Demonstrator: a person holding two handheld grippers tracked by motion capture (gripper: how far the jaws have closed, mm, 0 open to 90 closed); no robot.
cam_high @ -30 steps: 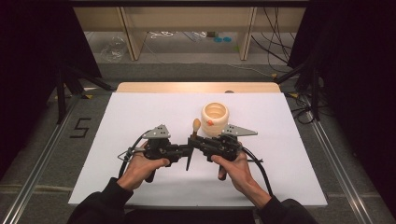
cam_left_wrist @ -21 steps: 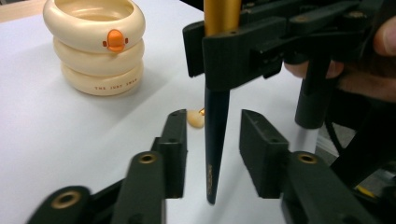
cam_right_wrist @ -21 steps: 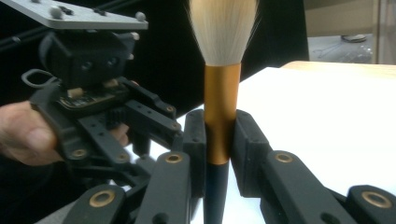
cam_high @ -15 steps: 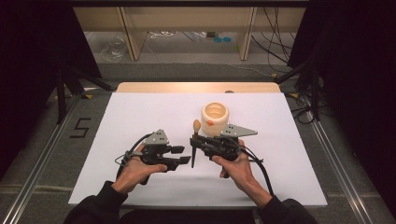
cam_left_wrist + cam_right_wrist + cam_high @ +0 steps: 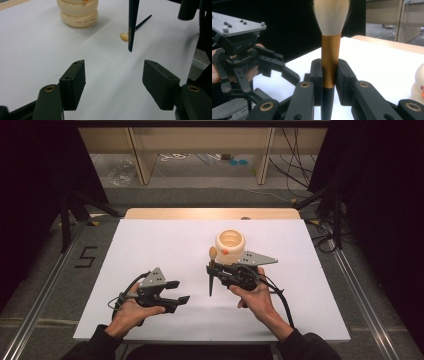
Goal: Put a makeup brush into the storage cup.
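Observation:
A makeup brush (image 5: 210,279) with a dark handle, gold ferrule (image 5: 330,57) and pale bristles stands upright, bristles up. My right gripper (image 5: 214,270) is shut on it at the ferrule (image 5: 329,75), and its handle tip hangs just above the white table. My left gripper (image 5: 180,291) sits to the left of the brush, apart from it. Its jaws have just been opening and nothing is between them (image 5: 113,85). In the left gripper view the brush handle (image 5: 131,25) hangs ahead of those jaws. A cream ringed holder (image 5: 231,244) stands behind the right gripper.
The white sheet (image 5: 150,245) covers the table, with a wooden strip (image 5: 200,213) along the far edge. The cream holder (image 5: 78,12) shows far left in the left gripper view. Dark stands and cables flank the table on both sides.
The left gripper was up against the brush beside the right gripper. It has opened its jaws and drawn away to the left and down. The right gripper and brush have stayed put.

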